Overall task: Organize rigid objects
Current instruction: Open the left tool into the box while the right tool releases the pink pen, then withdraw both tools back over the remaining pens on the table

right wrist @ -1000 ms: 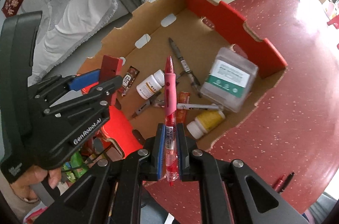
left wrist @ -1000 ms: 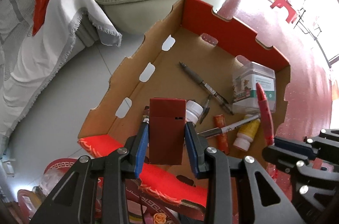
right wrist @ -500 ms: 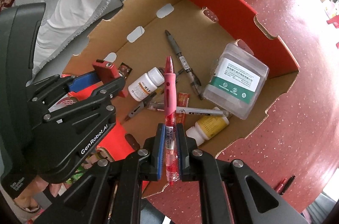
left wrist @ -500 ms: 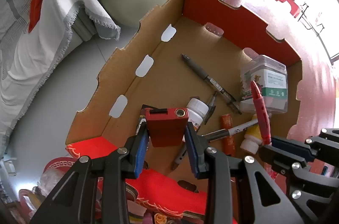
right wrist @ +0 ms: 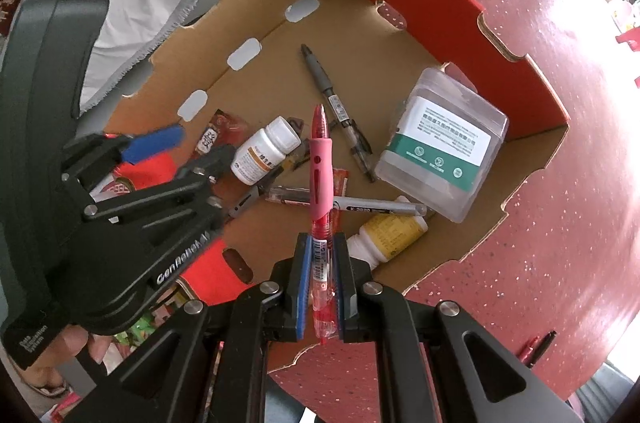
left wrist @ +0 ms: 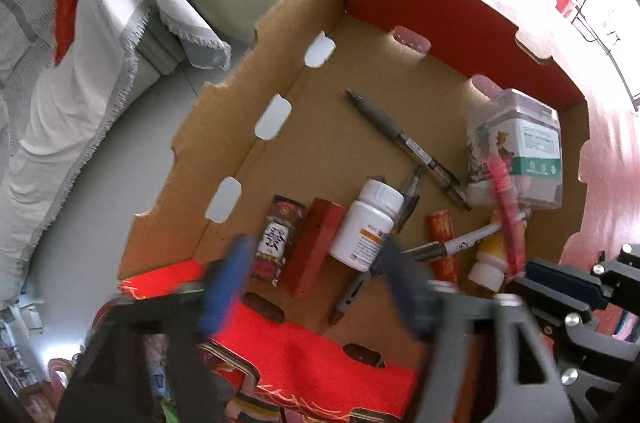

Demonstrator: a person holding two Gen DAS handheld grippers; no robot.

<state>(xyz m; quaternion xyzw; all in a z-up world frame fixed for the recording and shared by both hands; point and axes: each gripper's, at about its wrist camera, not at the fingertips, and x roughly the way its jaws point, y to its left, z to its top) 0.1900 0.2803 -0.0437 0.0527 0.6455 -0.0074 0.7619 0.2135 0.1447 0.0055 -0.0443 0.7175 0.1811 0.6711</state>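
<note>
Left gripper (left wrist: 310,273) (blurred) hides the marker's (left wrist: 460,245) middle.

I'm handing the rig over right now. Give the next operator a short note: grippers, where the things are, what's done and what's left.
Left gripper: jaws have just been opening, nothing between them now; the red box lies released in the cardboard tray, between the printed packet and the white bottle.
Right gripper: shut on the red pen, hanging over the tray.
Done: red box dropped in, alongside pens, two bottles and the clear container.
Left: set the red pen down in the tray; two pens lie out on the red surface.
</note>
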